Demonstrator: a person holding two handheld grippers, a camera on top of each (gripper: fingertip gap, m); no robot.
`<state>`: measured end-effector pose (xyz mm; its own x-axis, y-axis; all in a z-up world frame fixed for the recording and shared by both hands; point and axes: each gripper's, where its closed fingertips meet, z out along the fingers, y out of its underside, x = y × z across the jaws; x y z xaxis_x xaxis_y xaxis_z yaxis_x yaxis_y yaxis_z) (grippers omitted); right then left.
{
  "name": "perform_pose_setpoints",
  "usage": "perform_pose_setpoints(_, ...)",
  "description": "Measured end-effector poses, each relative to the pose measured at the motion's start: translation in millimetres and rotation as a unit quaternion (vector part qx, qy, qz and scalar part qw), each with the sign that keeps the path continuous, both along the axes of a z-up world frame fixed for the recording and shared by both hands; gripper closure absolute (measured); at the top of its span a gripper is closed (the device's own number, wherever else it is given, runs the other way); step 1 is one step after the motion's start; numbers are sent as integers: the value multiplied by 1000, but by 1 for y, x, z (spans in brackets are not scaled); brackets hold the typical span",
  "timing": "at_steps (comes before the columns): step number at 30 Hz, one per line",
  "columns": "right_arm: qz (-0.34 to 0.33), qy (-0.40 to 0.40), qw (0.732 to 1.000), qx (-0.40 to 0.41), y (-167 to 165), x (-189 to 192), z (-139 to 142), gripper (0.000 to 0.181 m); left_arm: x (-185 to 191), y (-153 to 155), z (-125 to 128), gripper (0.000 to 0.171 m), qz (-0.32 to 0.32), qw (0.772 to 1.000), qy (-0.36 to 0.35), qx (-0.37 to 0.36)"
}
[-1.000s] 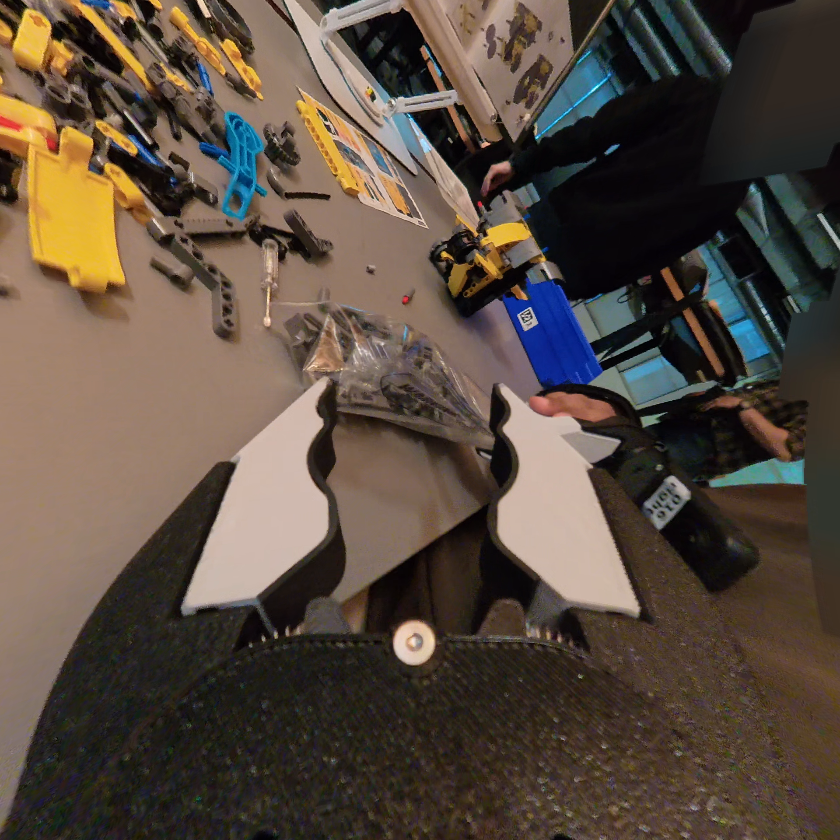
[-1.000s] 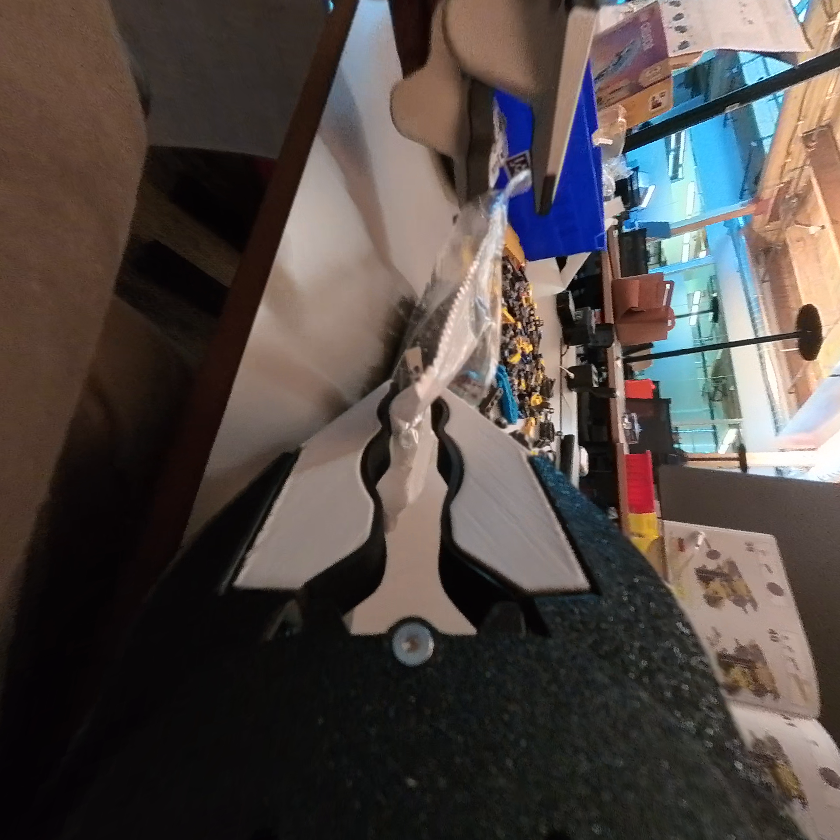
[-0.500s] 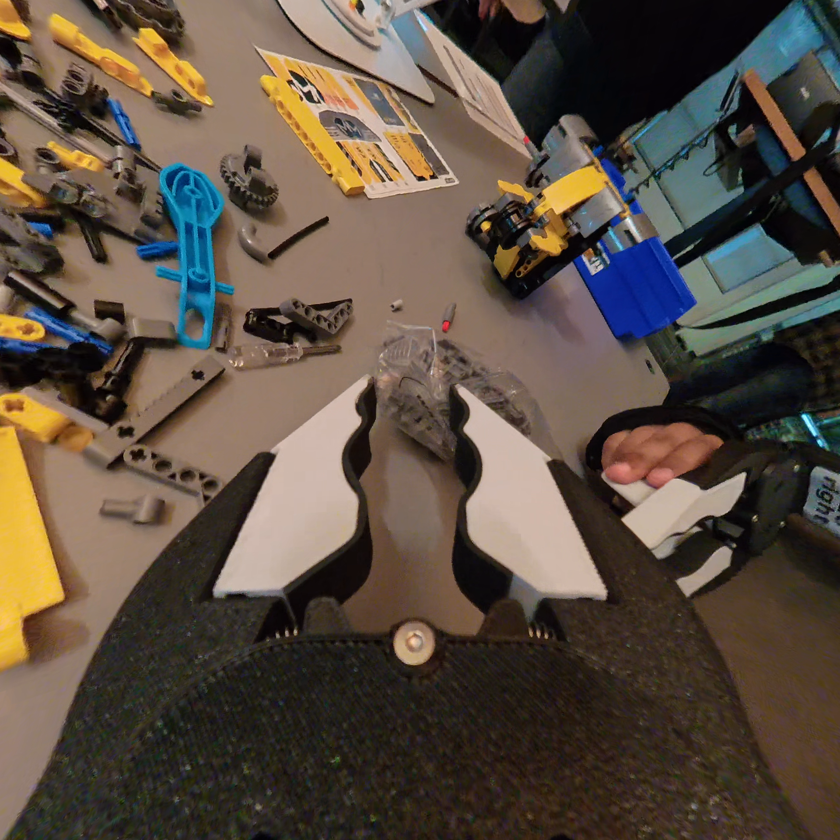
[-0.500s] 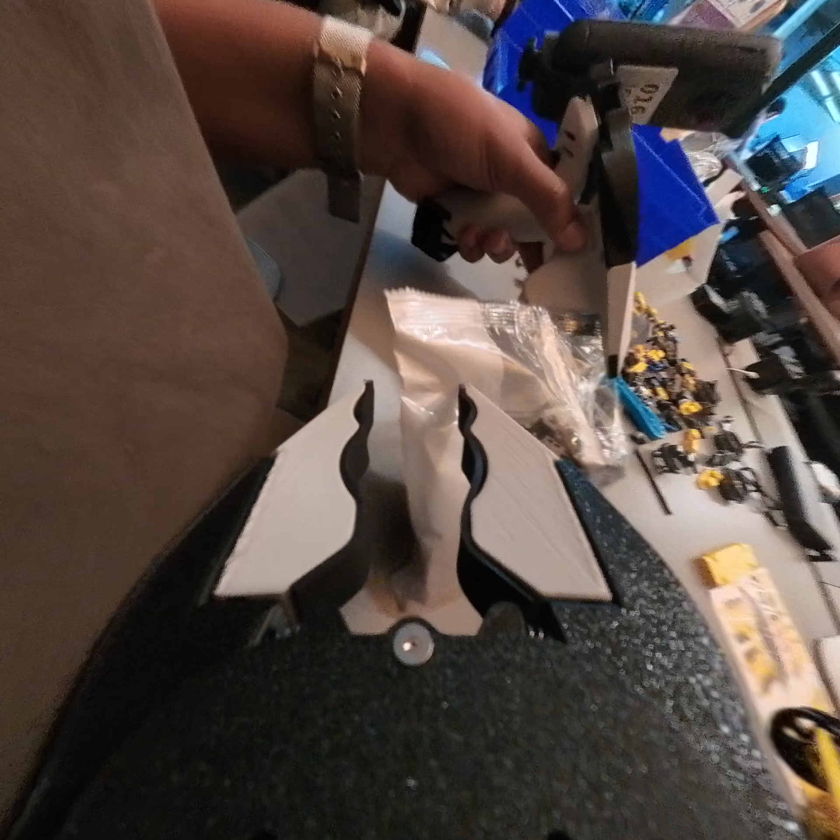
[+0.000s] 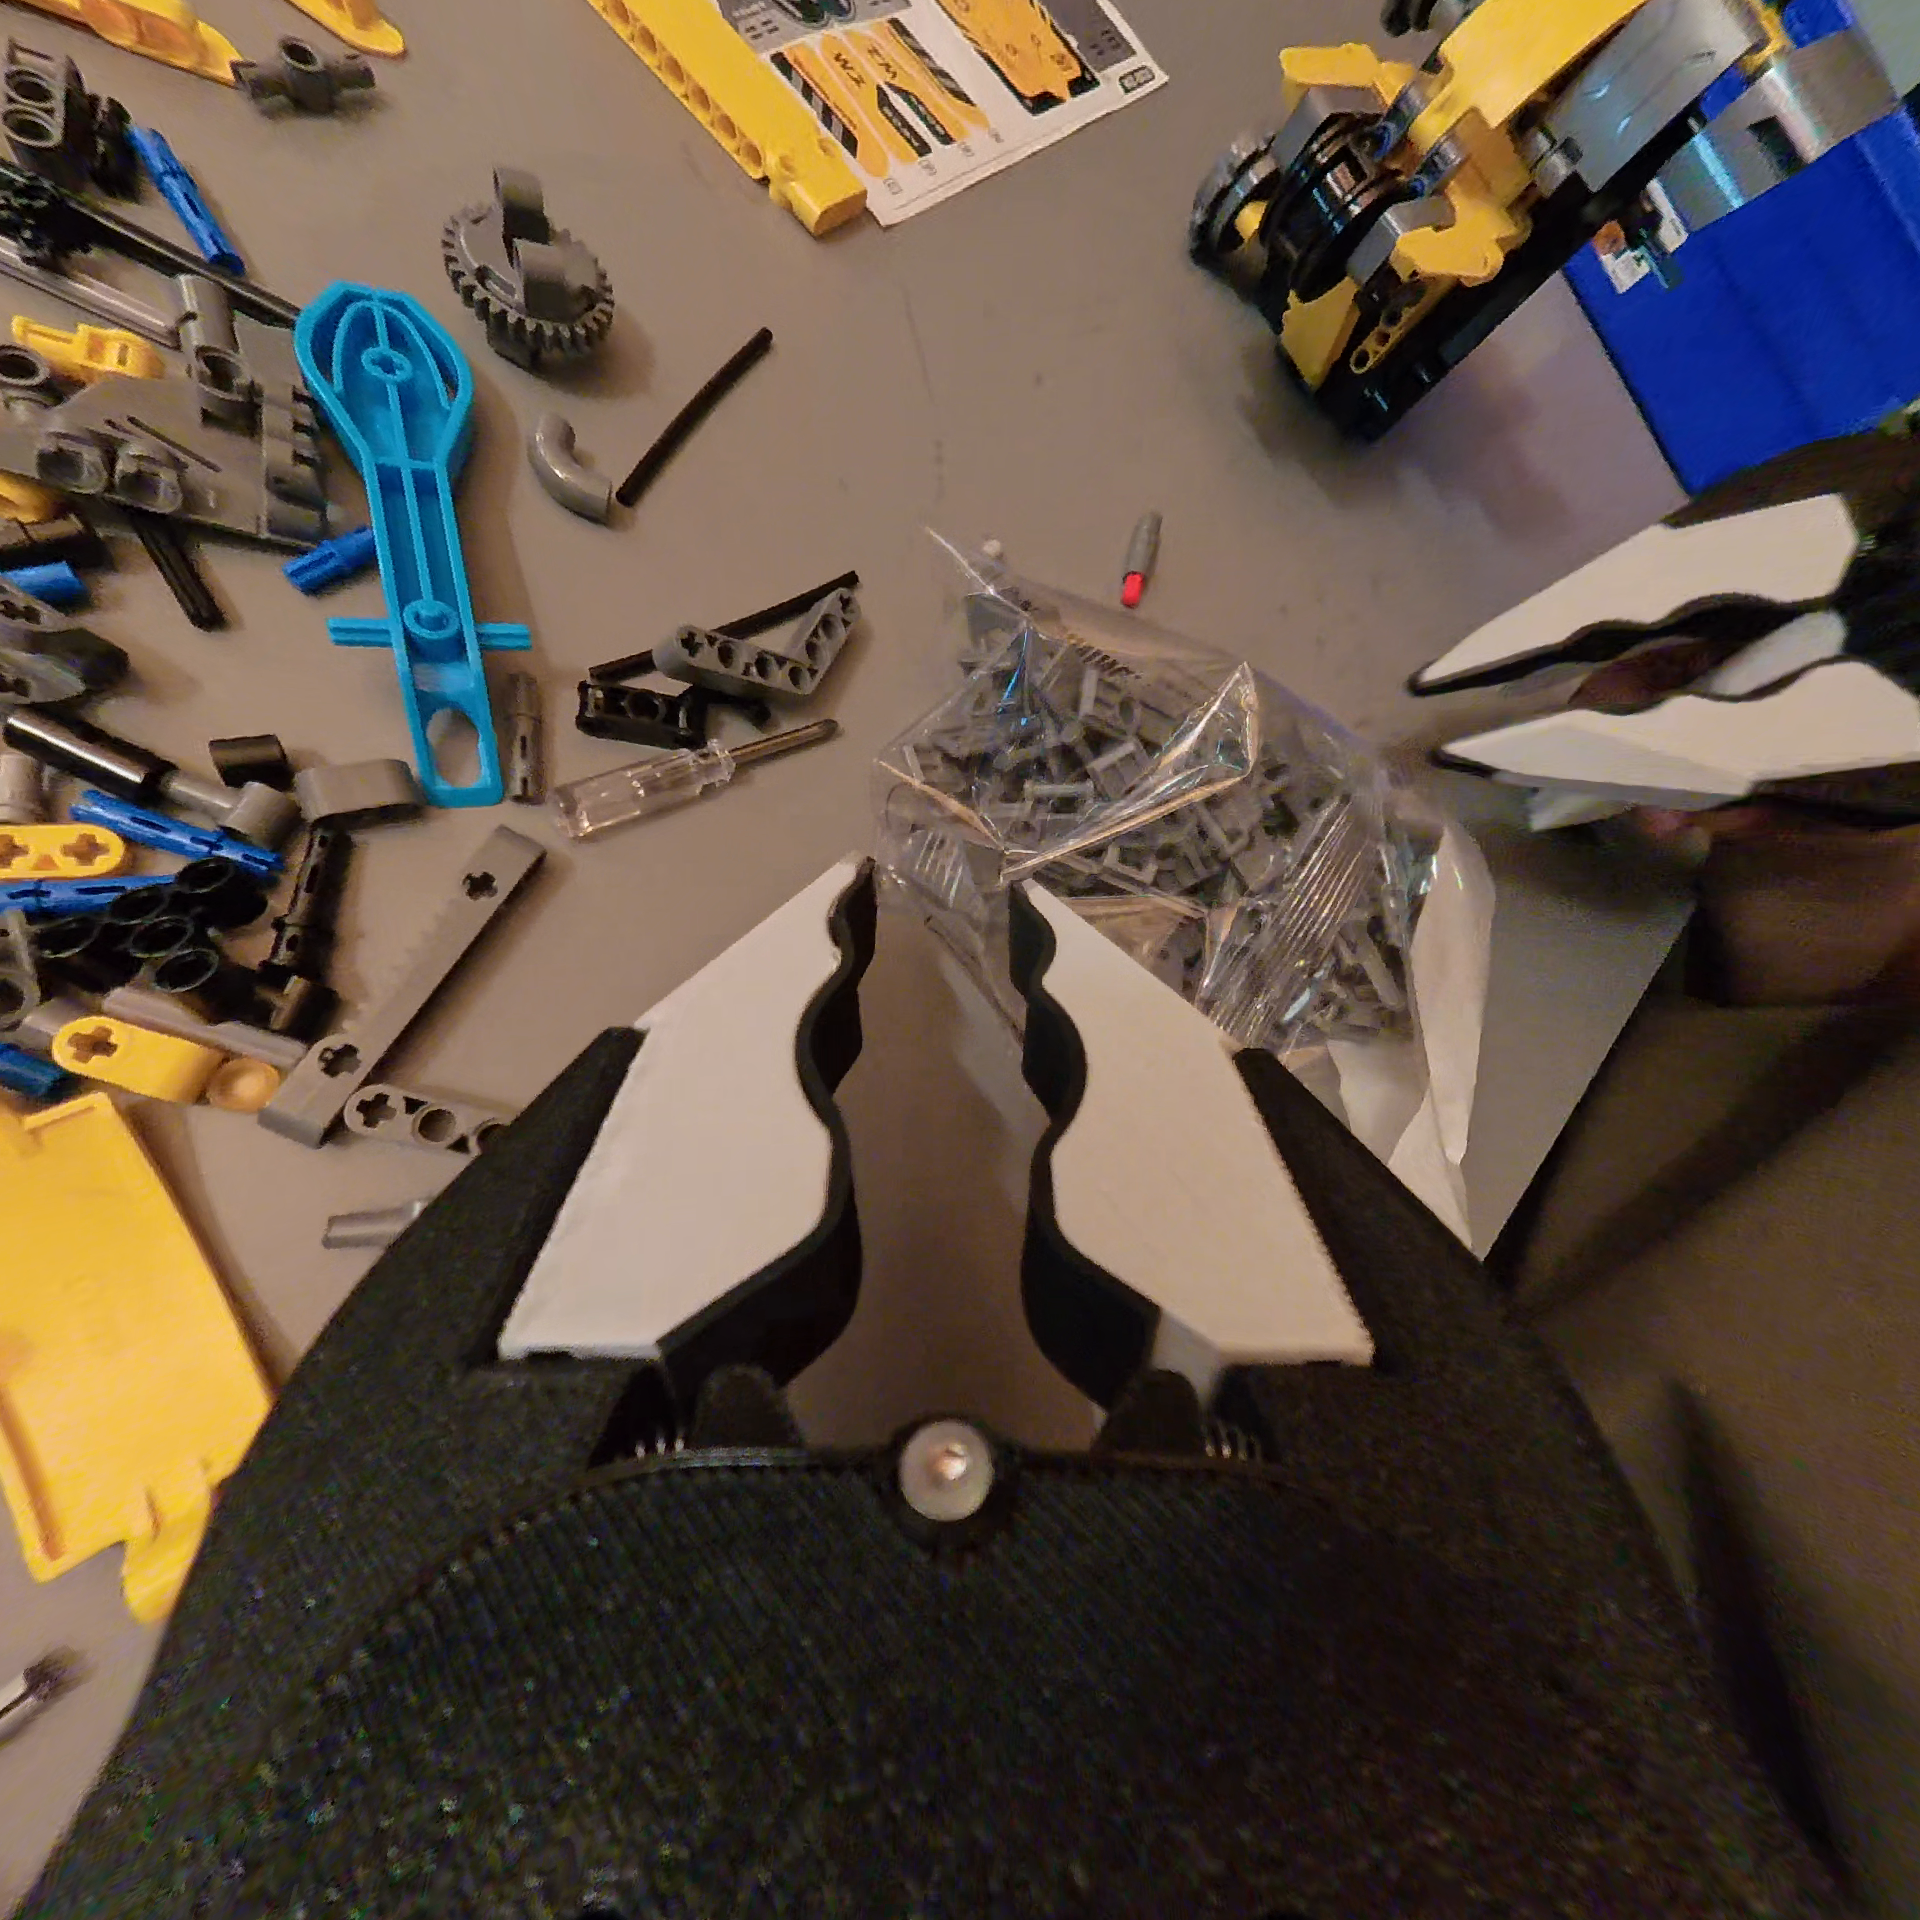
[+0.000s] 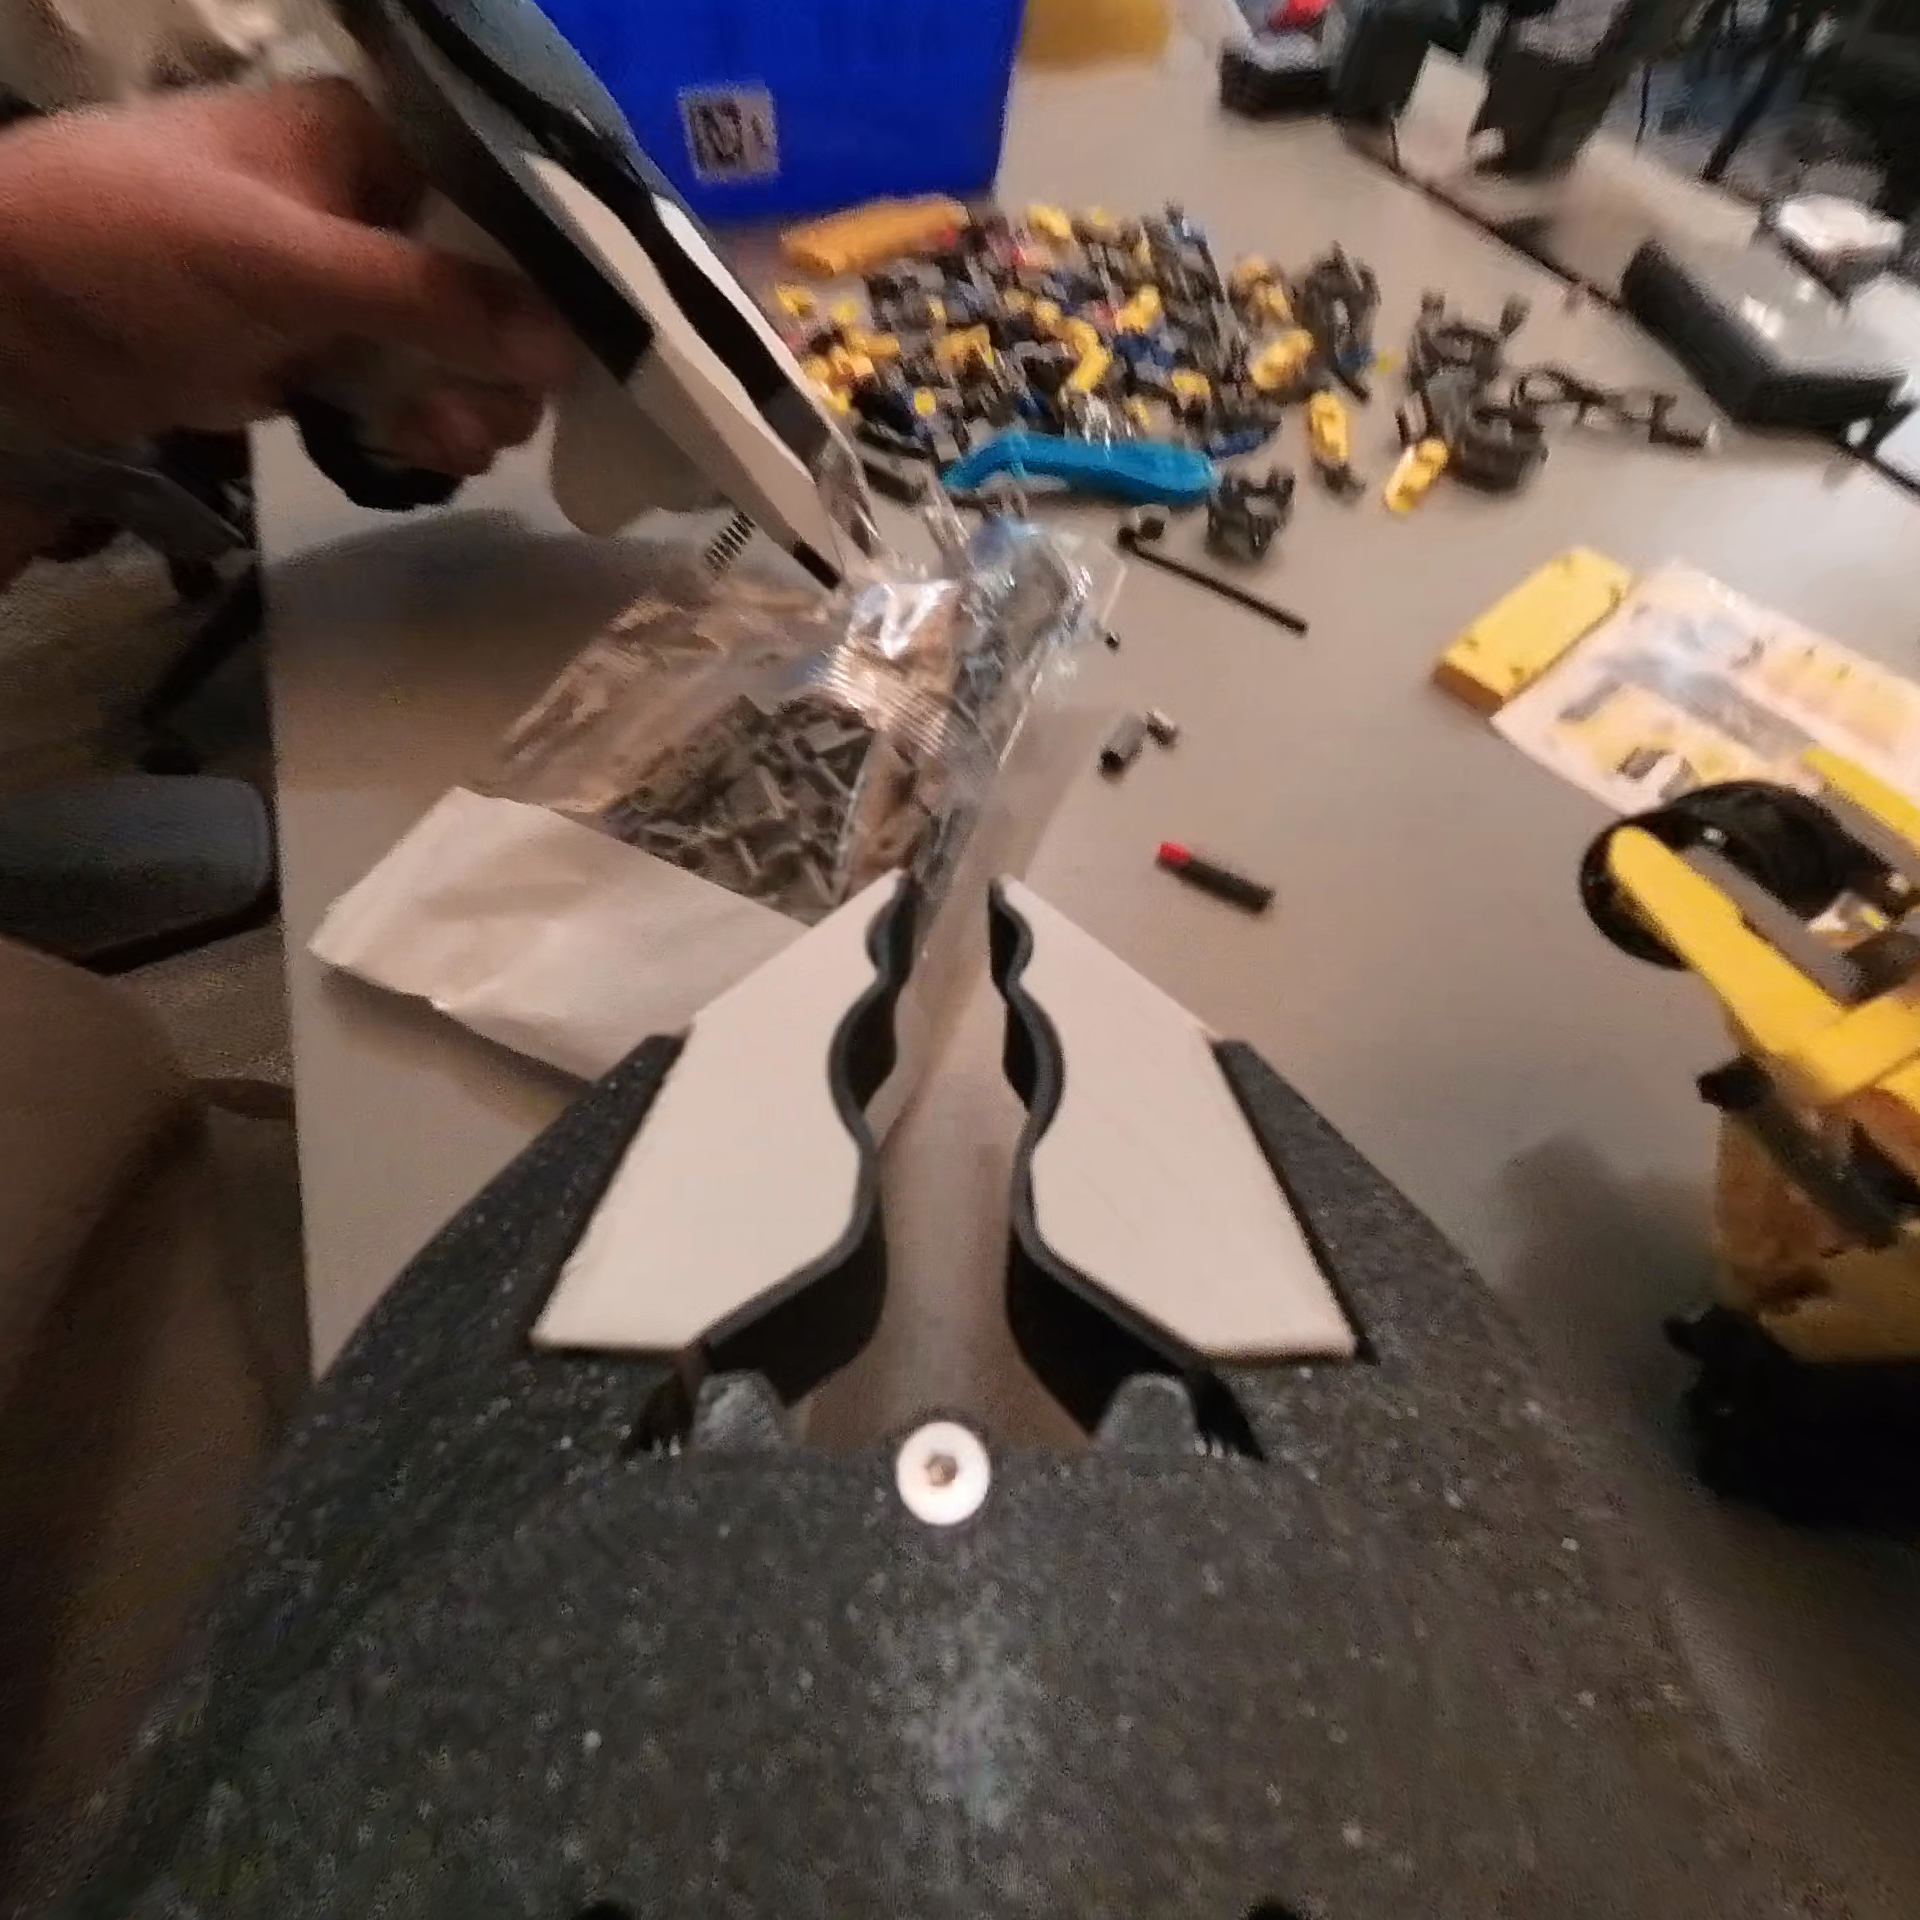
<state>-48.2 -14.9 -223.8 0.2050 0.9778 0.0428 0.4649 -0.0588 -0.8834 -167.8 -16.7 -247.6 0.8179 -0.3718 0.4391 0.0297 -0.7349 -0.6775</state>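
Left wrist view: the left gripper [image 5: 940, 904] stands with a narrow gap between its fingers, nothing clamped. Its fingertips [image 5: 847, 883] sit at the near edge of a clear plastic bag [image 5: 1153, 800] of small grey parts lying on the grey table [image 5: 987, 395]; whether they touch the film I cannot tell. At three o'clock the right gripper [image 5: 1439, 717] points in toward the bag, tips just beside it. At nine o'clock lies a blue plastic lever piece [image 5: 400, 520], with a clear-handled screwdriver [image 5: 686, 779] between it and the bag. At ten o'clock, a grey gear [image 5: 530, 281]. At one o'clock, a yellow and black built model [image 5: 1455, 177] against a blue bin [image 5: 1787, 301]. A small red-tipped pin [image 5: 1140, 561] lies just beyond the bag at twelve o'clock.

Right wrist view, blurred: the right gripper [image 6: 945, 894] shows a narrow gap, empty; the bag [image 6: 790, 748] lies at eleven o'clock, close to its tips. The left gripper [image 6: 821, 551], in a hand [image 6: 208, 281], comes down from ten o'clock with its tips at the bag's crumpled top. The model [image 6: 1787, 1039] stands at three o'clock.
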Motion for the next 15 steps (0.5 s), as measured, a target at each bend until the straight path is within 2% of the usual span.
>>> perform_pose_setpoints(4,-4,-17,1000,-19,3,-4,-6,181,2,0,-1,149,-1,1000,-10,1)
perform_pose_setpoints(8,-18,-7,999,-33,10,-9,-2,181,4,0,-2,148,-5,1000,-15,3)
perform_pose_setpoints(11,27,-23,996,-84,-11,-23,-11,181,9,0,-3,148,-10,1000,-21,2)
perform_pose_setpoints(13,40,-60,992,-106,-16,-24,-24,181,11,-1,-2,147,-14,1000,-26,4)
perform_pose_setpoints(15,52,-60,989,-127,-17,-25,-25,181,11,-2,-2,147,-14,1000,-19,5)
